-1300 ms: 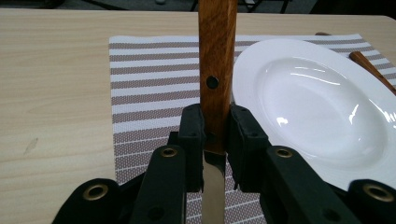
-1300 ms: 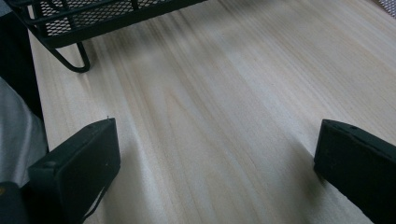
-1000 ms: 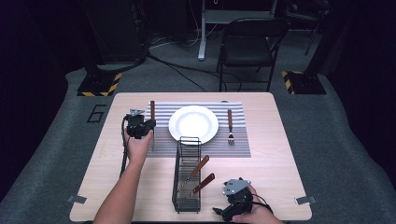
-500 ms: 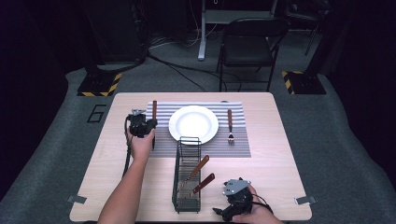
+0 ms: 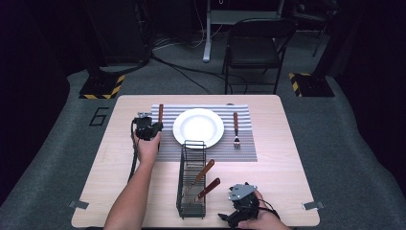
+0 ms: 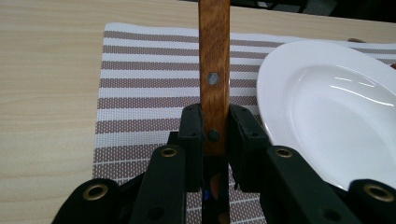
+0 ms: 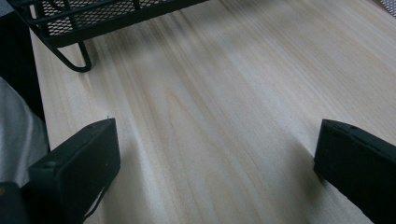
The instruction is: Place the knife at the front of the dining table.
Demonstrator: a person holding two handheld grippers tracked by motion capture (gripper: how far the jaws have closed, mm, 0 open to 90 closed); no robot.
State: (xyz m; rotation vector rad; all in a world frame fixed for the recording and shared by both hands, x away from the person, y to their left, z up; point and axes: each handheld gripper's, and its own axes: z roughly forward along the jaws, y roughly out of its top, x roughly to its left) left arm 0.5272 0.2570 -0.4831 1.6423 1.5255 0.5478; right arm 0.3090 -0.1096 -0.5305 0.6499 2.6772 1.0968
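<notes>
Wood tabletop, striped placemat (image 5: 206, 143): your left gripper (image 6: 215, 122) pinches a wood-handled utensil (image 6: 214, 56) low over the mat, just left of the plate (image 5: 198, 127). Right gripper (image 7: 215, 158) rests w/ jaws spread, nothing between. Risk: drifting right could knock the handle vs. the plate rim.

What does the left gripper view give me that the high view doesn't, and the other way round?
Left gripper view alone: the two rivets in the wooden handle and the black pads pressed on either side of it. High view alone: the fork, the wire rack with two more handles, and the right gripper near the table's front edge. Both: the plate, the striped mat and the table.
</notes>
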